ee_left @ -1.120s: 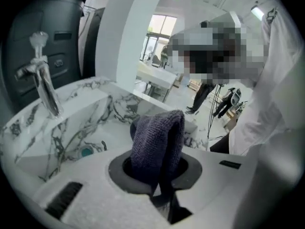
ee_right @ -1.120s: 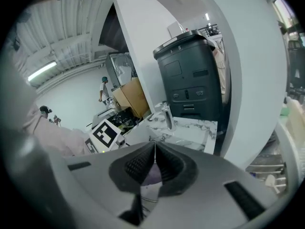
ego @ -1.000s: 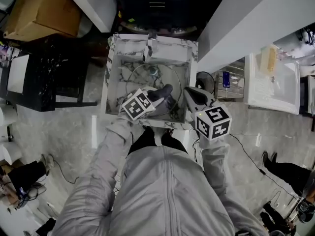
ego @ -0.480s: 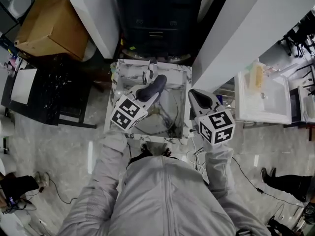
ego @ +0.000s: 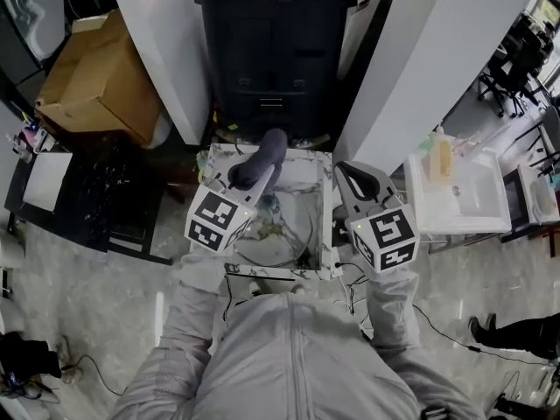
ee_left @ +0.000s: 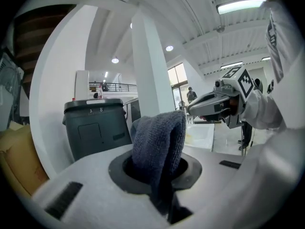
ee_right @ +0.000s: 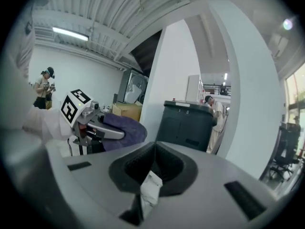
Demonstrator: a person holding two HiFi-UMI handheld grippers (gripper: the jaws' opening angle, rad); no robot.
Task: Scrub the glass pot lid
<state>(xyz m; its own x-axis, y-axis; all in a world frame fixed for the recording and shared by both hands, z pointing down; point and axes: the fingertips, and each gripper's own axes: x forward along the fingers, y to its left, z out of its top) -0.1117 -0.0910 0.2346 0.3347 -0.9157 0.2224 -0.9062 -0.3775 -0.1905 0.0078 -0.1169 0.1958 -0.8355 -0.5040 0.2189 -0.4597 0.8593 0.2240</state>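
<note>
Head view: the glass pot lid (ego: 293,234) lies flat in the marble sink (ego: 271,272), toward its near edge, with my left gripper (ego: 249,182) held above the sink's far-left corner, clear of the lid, and my right gripper (ego: 354,180) over its right edge. My left jaws pinch a dark cloth (ee_left: 159,142); my right jaws are pressed together, with only a small unidentifiable white scrap (ee_right: 147,187) at their root. I judge the scrubbing to be between strokes: the next move calls for lowering the cloth onto the glass.
</note>
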